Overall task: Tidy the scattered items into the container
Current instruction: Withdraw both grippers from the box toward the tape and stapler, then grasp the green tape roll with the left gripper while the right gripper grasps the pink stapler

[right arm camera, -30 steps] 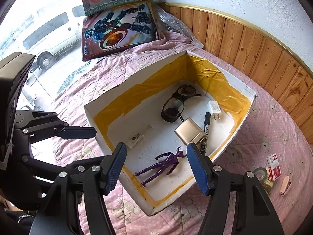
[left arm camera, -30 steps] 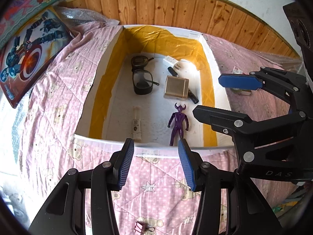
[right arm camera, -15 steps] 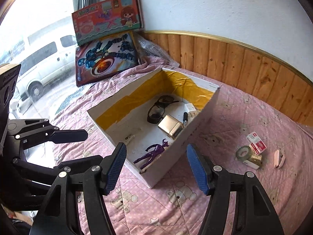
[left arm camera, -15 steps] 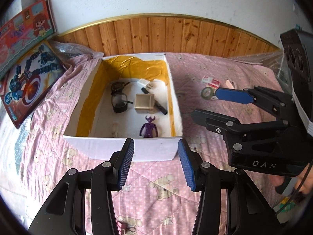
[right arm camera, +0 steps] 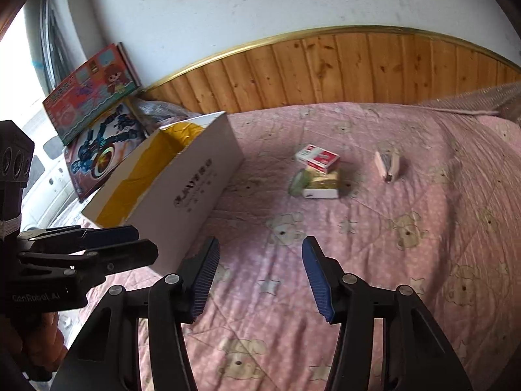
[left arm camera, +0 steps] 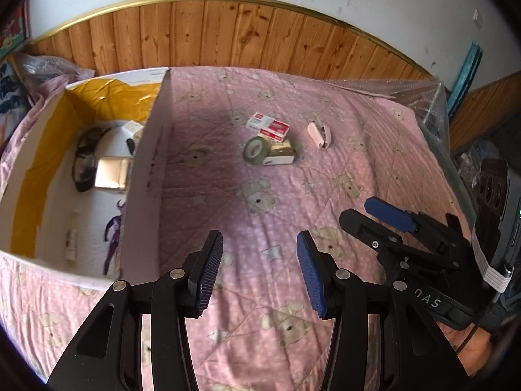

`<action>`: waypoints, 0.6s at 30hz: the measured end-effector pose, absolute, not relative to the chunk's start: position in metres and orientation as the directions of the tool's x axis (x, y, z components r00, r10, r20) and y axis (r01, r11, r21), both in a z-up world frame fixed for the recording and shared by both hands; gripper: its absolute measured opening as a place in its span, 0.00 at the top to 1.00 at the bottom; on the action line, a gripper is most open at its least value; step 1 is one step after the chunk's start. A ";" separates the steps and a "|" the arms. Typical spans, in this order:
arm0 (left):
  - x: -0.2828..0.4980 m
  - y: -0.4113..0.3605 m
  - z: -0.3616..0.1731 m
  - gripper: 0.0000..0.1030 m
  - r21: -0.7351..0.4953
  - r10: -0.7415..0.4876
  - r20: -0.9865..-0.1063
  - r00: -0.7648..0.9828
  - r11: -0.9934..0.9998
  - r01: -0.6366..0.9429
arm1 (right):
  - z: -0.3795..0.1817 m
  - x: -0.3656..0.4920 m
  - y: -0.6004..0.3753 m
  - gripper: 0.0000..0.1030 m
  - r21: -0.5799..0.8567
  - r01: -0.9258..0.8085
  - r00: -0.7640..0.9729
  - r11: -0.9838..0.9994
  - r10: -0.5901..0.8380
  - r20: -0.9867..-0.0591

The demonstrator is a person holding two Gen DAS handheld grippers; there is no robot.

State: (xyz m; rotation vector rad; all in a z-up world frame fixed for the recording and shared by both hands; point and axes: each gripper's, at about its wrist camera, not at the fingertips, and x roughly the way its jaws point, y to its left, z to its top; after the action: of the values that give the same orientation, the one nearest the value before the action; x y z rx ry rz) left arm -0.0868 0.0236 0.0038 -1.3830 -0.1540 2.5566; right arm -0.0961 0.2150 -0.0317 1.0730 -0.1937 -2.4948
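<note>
A white cardboard box (left arm camera: 143, 176) with yellow tape inside sits on the pink bedspread at the left; it also shows in the right wrist view (right arm camera: 195, 189). Inside lie dark glasses (left arm camera: 83, 159), a gold case (left arm camera: 112, 174), a purple figure (left arm camera: 112, 228) and small items. On the bed beyond lie a red and white small box (left arm camera: 268, 126) (right arm camera: 317, 157), a green tape roll (left arm camera: 256, 150) (right arm camera: 298, 181), a white flat box (right arm camera: 322, 185) and a pink clip (left arm camera: 320, 133) (right arm camera: 387, 164). My left gripper (left arm camera: 259, 273) and right gripper (right arm camera: 260, 280) are open and empty, short of these items.
A wooden panelled wall (left arm camera: 228, 32) runs behind the bed. Toy boxes (right arm camera: 97, 104) lean at the window on the left. Bubble wrap (left arm camera: 413, 94) lies at the bed's far right corner. The right gripper shows at the right of the left wrist view (left arm camera: 387, 224).
Both grippers have swung right, away from above the box, and now face the scattered items on the bedspread. Both stay open and empty.
</note>
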 end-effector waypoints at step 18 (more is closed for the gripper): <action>-0.260 0.064 -0.091 0.51 -0.248 0.237 -0.855 -0.462 -0.968 -0.037 | -0.095 -0.280 0.321 0.53 0.376 0.063 -0.588 -0.924 -0.339 -0.735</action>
State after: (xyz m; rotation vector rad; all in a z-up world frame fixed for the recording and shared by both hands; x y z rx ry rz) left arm -0.2601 0.0635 -0.0912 -1.5321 -0.2908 2.5397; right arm -0.2801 0.3208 -0.0954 1.2879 -0.4606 -2.5713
